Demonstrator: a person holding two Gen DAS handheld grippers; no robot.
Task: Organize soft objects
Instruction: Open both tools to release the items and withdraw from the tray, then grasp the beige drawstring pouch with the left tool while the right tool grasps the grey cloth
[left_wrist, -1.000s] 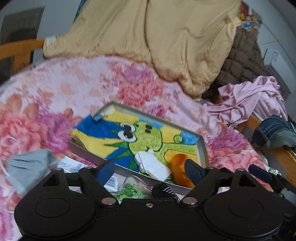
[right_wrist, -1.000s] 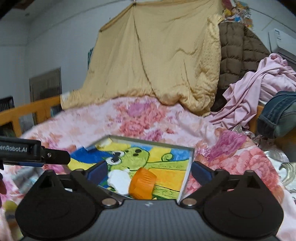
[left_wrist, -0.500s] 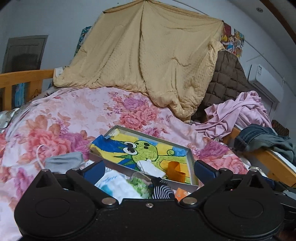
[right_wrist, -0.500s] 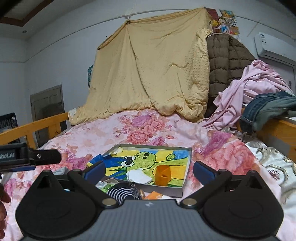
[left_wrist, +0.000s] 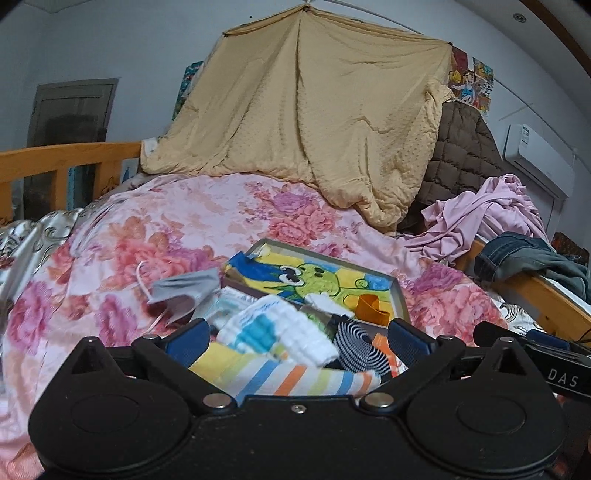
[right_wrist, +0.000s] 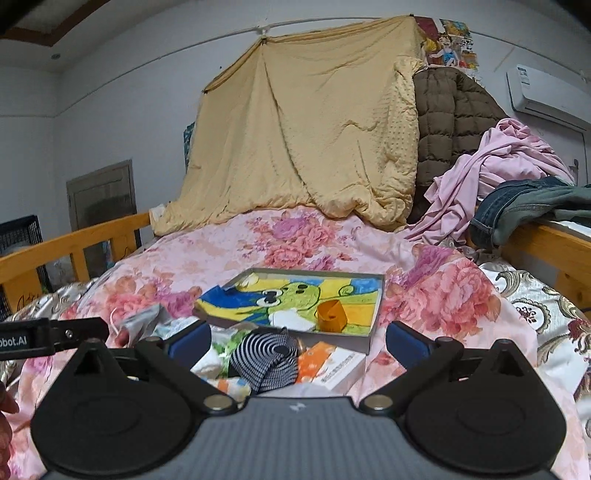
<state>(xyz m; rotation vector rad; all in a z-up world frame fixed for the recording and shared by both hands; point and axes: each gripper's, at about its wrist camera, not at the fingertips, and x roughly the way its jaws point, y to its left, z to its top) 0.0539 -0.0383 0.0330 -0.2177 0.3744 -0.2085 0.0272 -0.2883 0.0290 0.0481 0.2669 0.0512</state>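
Both the left tongs (left_wrist: 295, 341) and right tongs (right_wrist: 297, 341) gape wide apart, holding nothing.

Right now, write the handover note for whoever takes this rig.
Left gripper: open, empty.
Right gripper: open, empty.
Tray on the floral bedspread holds an orange piece and a white piece.
In front of it, loose: striped sock, white cloth, rainbow-striped cloth, grey mask, orange-white box.
Left: sort the loose soft items.
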